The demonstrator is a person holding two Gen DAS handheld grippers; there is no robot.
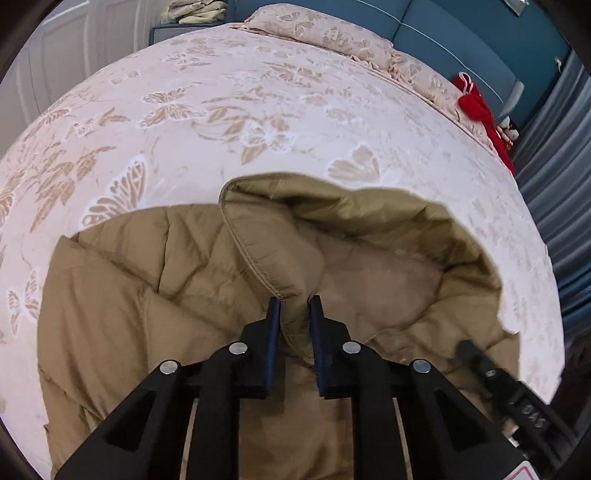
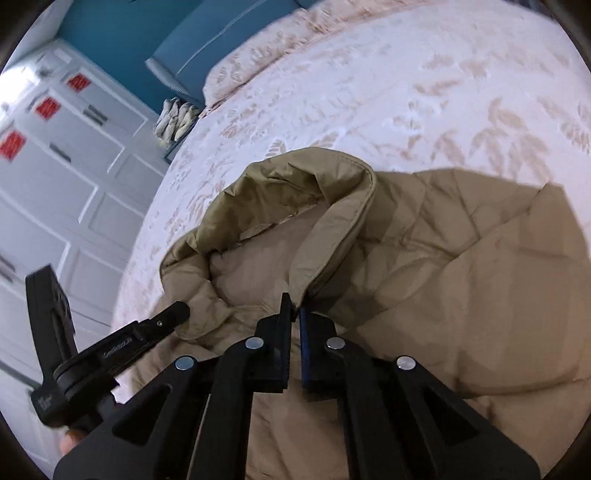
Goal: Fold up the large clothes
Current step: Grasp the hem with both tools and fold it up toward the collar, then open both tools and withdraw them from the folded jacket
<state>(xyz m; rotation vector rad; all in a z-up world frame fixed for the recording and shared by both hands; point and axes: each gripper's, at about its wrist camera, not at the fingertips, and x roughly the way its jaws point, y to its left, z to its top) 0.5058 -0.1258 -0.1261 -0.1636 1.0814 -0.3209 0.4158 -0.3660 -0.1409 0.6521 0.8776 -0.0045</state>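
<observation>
Both grippers reach low over the bed from its near side, pointing across the mattress. The left gripper has its two blue-padded fingers clamped on a folded seam at the collar edge of the tan puffer jacket, the fabric bunched between the pads. The right gripper is pinched nearly together on the zipper edge of the same collar, a thin strip of cloth caught between its tips; in the right wrist view the other tool shows at the lower left, its black tip touching the jacket's rim. The bed fills most of the room as seen, covered by one pale pink spread printed with beige butterflies and leaves. The one jacket lies spread on the near part of it, quilted outer side up, with the hood raised and open so the smoother lining shows. Behind the bed stands a teal padded headboard, with one matching pillow against it. White panelled wardrobe doors carry three red stickers. A red garment sits at the bed's far right edge, and a folded pale bundle rests beside the headboard.
</observation>
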